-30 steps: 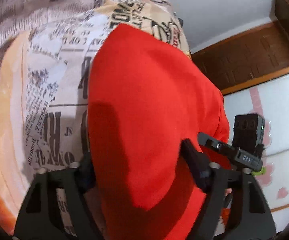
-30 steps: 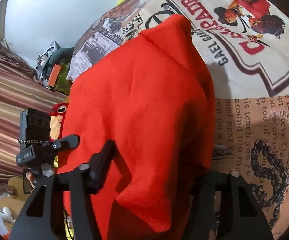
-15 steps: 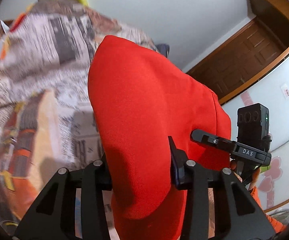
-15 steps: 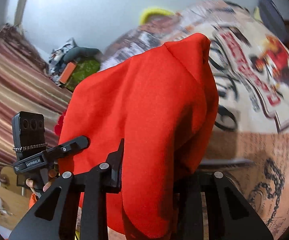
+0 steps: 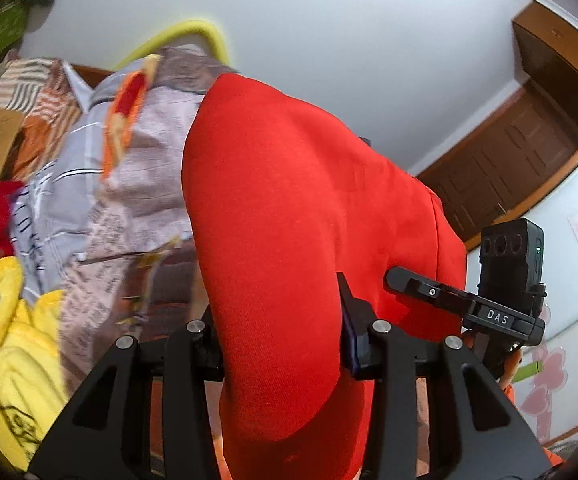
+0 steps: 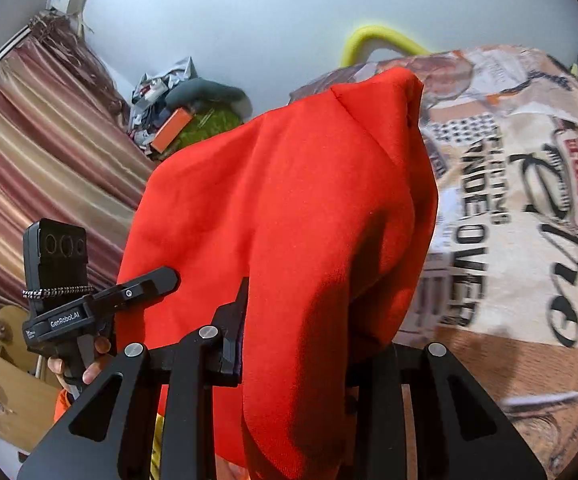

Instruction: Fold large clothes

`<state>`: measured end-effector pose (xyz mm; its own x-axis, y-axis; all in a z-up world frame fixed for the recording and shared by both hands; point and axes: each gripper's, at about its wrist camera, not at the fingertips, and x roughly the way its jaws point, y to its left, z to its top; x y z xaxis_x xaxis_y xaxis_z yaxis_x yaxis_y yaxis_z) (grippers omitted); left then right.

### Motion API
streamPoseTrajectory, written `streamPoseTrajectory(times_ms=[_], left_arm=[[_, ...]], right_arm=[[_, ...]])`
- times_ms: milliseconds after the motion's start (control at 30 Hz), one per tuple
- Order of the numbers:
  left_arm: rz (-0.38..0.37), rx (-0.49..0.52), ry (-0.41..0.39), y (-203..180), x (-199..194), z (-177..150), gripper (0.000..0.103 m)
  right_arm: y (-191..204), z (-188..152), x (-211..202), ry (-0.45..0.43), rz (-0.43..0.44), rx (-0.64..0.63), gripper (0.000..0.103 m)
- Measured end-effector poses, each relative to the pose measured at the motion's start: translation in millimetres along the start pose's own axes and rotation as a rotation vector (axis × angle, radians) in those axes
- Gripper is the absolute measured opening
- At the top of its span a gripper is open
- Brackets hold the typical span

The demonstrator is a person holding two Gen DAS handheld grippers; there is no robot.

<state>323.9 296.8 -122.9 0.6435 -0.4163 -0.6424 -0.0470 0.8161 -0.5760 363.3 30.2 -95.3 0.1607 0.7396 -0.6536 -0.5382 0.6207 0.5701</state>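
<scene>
I hold the red garment [image 5: 289,220] clamped in both the left claw [image 5: 281,332] and right claw [image 6: 297,344]; cloth spans between them, raised ahead, so it hangs flat for folding.

The left hand-held gripper [image 5: 279,332] clamps red cloth [image 5: 289,220] above a printed bedspread [image 5: 129,200].

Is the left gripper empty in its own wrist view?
No, the left gripper is shut on the red garment, whose cloth passes between its two fingers.
</scene>
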Motion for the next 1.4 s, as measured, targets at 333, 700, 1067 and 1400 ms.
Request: streamPoseTrajectory(times_ms=[333,700,1067,1400], left_arm=[[0.069,-0.161,0.065,110.8,42.0,-13.2,0.04],[0.108,-0.227,0.191,178.1,87.3,-42.9,0.05],[0.407,0.082,0.181,110.0,47.2,-71.2,0.052],[0.52,0.08,0.158,80.7,26.1,-123.4,0.054]], right_arm=[[-15.4,-1.5,116.4,0.151,-0.064,0.011,0.026],[-47.9,-22.5,176.5,0.285,-0.107,0.025,0.03],[-42.9,-41.1,139.7,0.259,-0.364,-0.138,0.045],[-28.0,-82.3,79.3,0.256,-0.457,-0.252,0.045]])
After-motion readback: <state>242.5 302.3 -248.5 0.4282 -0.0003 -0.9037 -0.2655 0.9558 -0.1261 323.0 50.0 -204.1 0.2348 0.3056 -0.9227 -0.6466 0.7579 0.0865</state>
